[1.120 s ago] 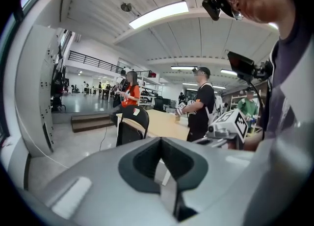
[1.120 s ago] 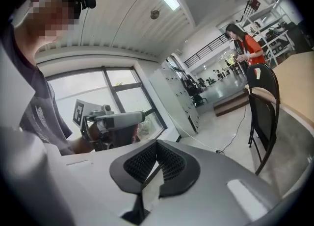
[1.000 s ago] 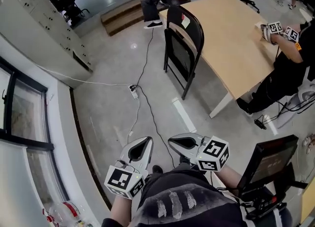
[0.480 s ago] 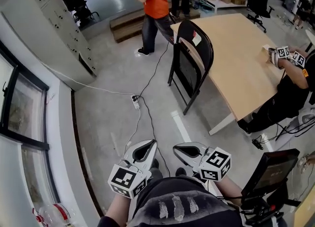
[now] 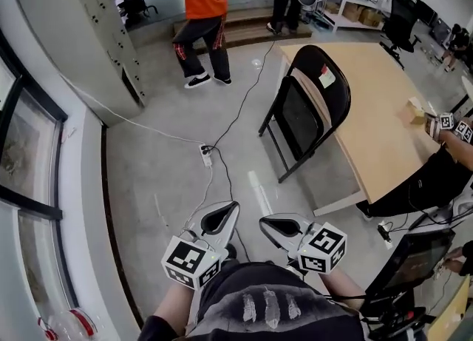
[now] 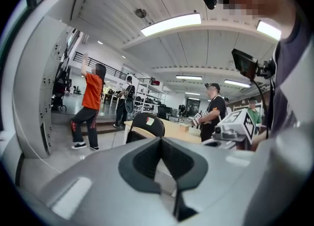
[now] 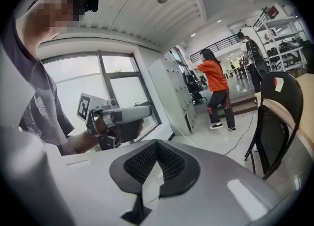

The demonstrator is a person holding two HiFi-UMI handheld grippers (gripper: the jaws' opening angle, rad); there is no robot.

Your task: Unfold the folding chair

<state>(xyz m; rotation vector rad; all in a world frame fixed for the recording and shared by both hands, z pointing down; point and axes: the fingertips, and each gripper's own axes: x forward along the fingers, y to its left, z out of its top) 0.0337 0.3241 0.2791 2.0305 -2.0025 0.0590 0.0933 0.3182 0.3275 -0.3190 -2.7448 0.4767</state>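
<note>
A black folding chair (image 5: 307,106) stands folded and leaning against the edge of a light wooden table (image 5: 377,110), well ahead of me on the floor. It also shows small in the left gripper view as the chair (image 6: 146,124) and at the right edge of the right gripper view as the chair (image 7: 277,117). My left gripper (image 5: 230,210) and right gripper (image 5: 267,221) are held close to my body, side by side, both shut with nothing between the jaws. Neither is near the chair.
A black cable and a power strip (image 5: 206,156) lie on the floor between me and the chair. A person in an orange top (image 5: 198,14) stands beyond. Another person (image 5: 443,162) sits at the table's right. A wall with windows (image 5: 29,162) runs along the left; a monitor (image 5: 410,258) stands at the right.
The view has advanced toward the chair, which now sits further right and closer. The person in orange has moved to the left. Both grippers stay shut in front of my body.
</note>
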